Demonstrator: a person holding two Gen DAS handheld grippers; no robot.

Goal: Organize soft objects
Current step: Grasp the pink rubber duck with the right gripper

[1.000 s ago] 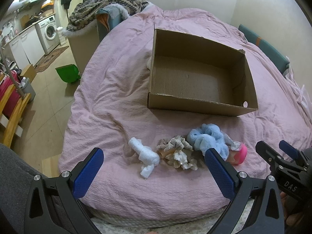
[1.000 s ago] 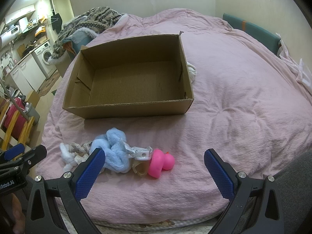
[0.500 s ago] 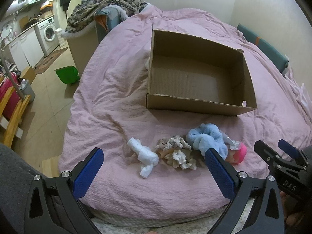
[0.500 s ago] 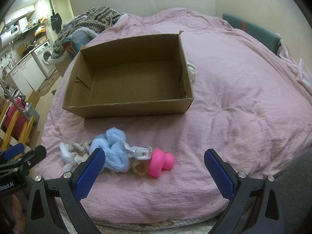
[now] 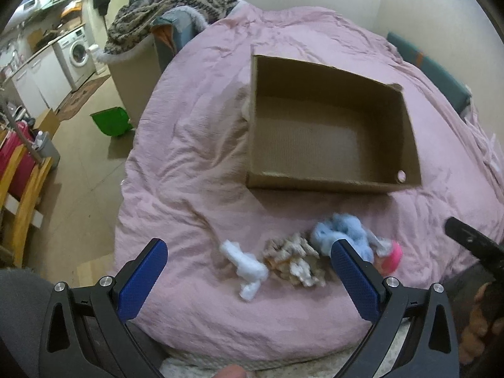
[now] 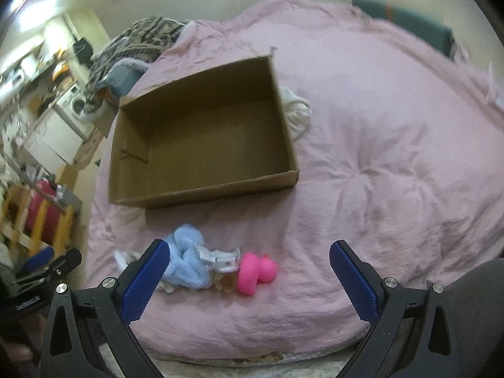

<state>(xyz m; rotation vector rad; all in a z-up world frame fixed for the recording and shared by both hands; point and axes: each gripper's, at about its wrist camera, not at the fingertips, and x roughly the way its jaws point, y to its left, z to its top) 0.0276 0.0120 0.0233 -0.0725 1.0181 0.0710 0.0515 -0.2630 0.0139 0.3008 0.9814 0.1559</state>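
Soft things lie in a row running left to right along the near edge of the pink duvet (image 5: 195, 145): white wad (image 5: 247, 266), beige scrunchie (image 5: 294, 260), blue fluff (image 6: 186, 260), pink duck (image 6: 256, 272). Beyond them an open box (image 6: 201, 189) sits empty, nothing between. Left gripper (image 5: 249, 278) and right gripper (image 6: 249, 278) both gape wide, holding nothing. Motion blur smears the items; a silvery piece by the duck is unclear

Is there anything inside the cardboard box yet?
No, the cardboard box shows only its bare corrugated floor, while the soft items, like the blue fluffy piece, lie on the pink blanket.
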